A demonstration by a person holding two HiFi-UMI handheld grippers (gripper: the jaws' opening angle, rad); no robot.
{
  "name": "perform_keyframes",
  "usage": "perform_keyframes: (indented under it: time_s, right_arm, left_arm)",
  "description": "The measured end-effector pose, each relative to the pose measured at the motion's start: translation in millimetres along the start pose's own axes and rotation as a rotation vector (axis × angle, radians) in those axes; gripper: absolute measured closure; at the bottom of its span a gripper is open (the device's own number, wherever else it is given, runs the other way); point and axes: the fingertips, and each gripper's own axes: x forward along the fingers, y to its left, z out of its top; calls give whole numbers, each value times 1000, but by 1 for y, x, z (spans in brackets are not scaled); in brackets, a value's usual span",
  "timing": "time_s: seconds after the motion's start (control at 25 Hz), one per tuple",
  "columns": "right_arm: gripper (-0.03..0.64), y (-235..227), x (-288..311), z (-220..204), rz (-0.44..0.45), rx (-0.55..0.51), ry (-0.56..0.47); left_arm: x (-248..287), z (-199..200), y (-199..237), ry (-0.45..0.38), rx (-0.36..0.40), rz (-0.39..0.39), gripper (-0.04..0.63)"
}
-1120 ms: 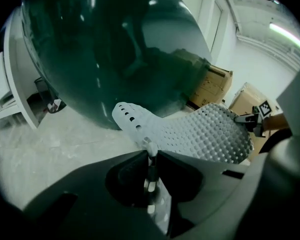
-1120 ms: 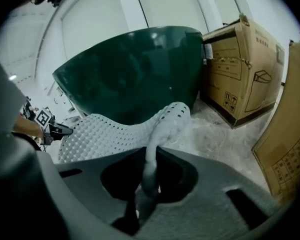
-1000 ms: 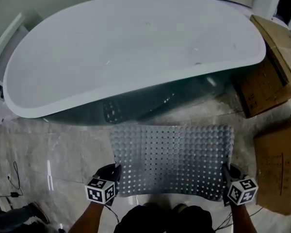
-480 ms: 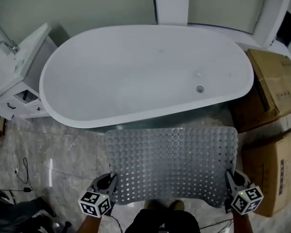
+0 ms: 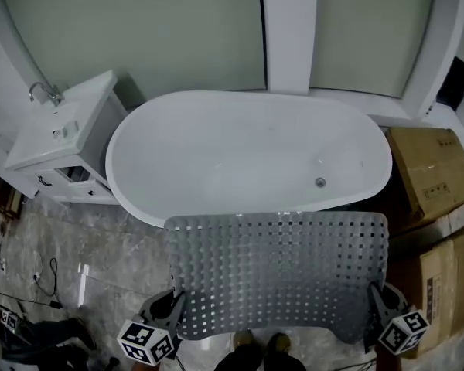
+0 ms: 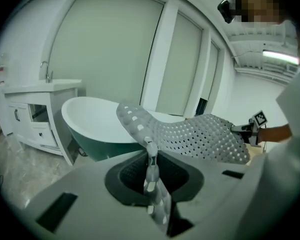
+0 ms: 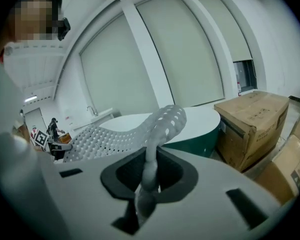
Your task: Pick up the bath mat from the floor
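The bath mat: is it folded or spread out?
Spread out. The bath mat stretches as one open sheet between the left gripper and right gripper, each clamped on a near corner.

Perforated rubbery bath mat [image 5: 278,273]; glossy bathtub [image 5: 247,157]

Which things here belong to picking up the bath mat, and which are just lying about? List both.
In the job:
- bath mat, held up
- left tongs and right tongs, each shut on a near corner of it

Lying about:
- bathtub
- sink cabinet
- cardboard boxes
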Motion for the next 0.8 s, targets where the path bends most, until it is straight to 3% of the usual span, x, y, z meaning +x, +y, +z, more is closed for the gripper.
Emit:
perform_keyframes:
  time_s: [0.32,0.6,0.8]
  right_arm:
    - [569,35,-53,88,58,-33,-113]
    - [569,58,-94,141,98,-89,-187]
    - [569,76,-123,170,125,-59,-260]
  left_arm:
    - [-62,81,-17,-117,32,28,543]
    - [-111,141,-36,-202,74,35,543]
    - [-146,174,-47,-246,95,39,543]
